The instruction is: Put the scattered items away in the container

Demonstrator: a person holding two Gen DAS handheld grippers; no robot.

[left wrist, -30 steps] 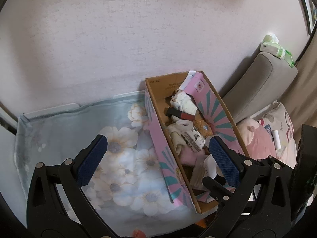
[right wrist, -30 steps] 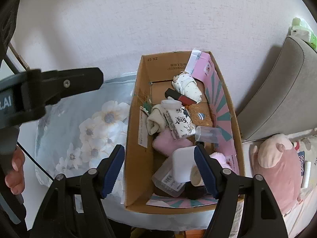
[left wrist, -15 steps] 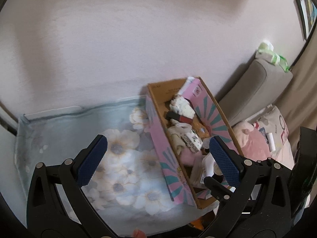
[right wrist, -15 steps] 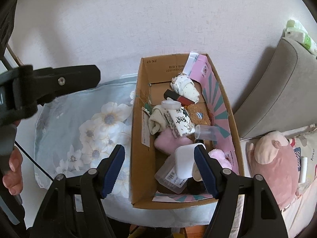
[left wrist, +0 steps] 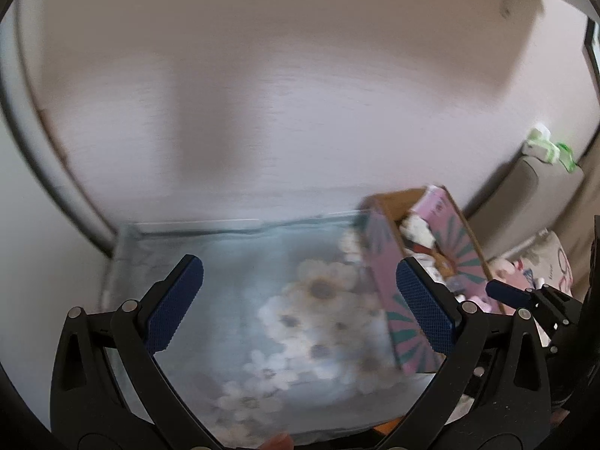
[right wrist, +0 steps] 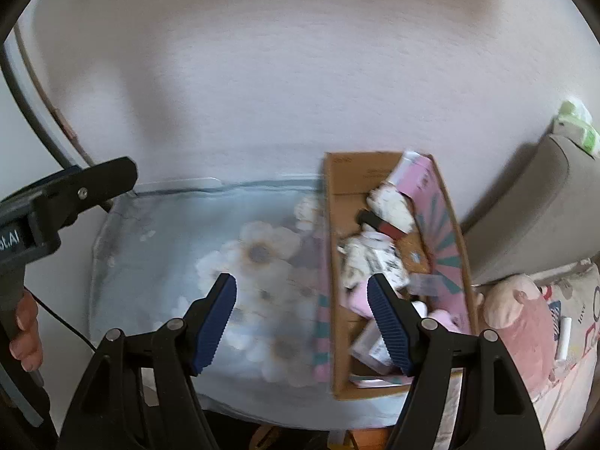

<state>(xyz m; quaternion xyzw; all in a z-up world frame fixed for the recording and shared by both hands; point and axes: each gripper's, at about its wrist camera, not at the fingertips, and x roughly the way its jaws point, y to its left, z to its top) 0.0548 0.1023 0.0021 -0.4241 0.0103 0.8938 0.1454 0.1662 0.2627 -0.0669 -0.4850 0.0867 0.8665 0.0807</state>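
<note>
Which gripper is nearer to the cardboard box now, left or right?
Right. The right gripper hovers at the cardboard box, one finger over it; the left gripper sits further left, over the floral cloth.

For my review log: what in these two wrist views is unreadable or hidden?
- Both views: motion blur smears the items in the cardboard box; most cannot be identified.
- Right wrist: the right gripper covers the box's near contents.
- Left wrist: the left gripper hides the box's near corner.

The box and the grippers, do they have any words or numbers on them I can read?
"AI" ends a partly cut-off white label on the left gripper.
The cardboard box has dark print on its inside back wall, too blurred to read.
Item labels inside: unreadable.
</note>
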